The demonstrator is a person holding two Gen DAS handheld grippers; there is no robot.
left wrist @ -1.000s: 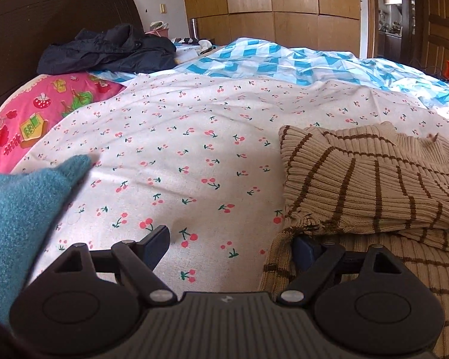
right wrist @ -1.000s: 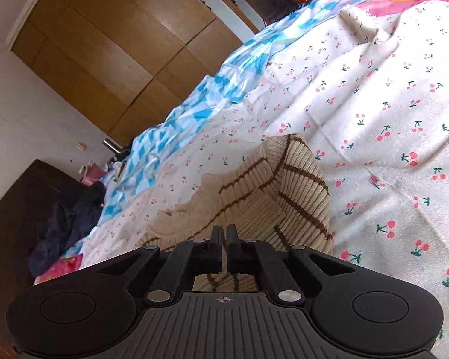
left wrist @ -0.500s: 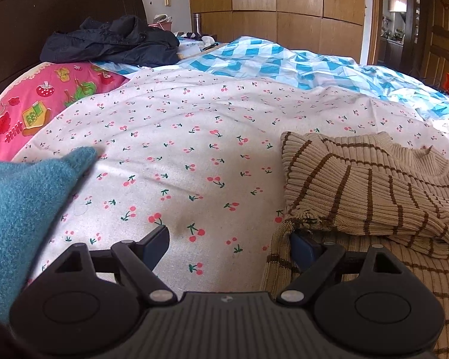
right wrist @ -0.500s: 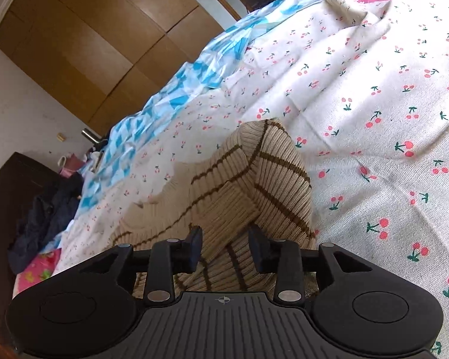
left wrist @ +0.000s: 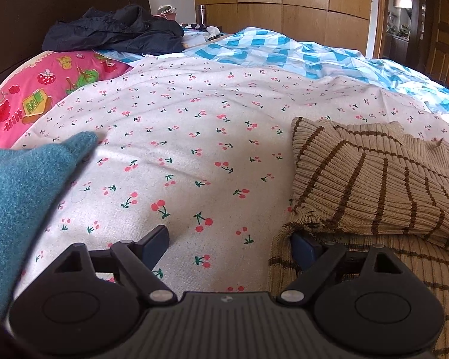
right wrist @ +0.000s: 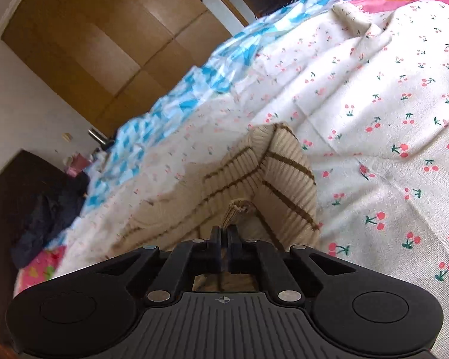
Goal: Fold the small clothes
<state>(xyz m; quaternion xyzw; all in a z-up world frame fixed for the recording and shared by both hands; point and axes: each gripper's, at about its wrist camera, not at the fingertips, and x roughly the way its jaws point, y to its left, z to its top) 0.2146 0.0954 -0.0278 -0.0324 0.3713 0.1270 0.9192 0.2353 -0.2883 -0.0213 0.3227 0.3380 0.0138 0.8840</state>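
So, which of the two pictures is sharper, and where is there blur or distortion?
Left wrist view: sharp, the striped sweater ribs crisp; fisheye bends the wardrobe edges. Right wrist view: softer, the sweater and cherry-print sheet smeared, strongly tilted, corners dark.

Dark jacket (left wrist: 116, 30) on pink pillow (left wrist: 45, 89); cherry sheet (left wrist: 194, 137), blue checked quilt (left wrist: 284, 51).

A ribbed knit sweater (left wrist: 374, 179), beige with brown stripes, lies on a thin woven cherry-print sheet (left wrist: 179, 149). A fuzzy, felt-like teal garment (left wrist: 21, 185) sits alongside. The left gripper (left wrist: 229, 243) and right gripper (right wrist: 224, 233) are matt black plastic, ridged on top. The wardrobe (left wrist: 284, 0) appears smooth wood veneer.
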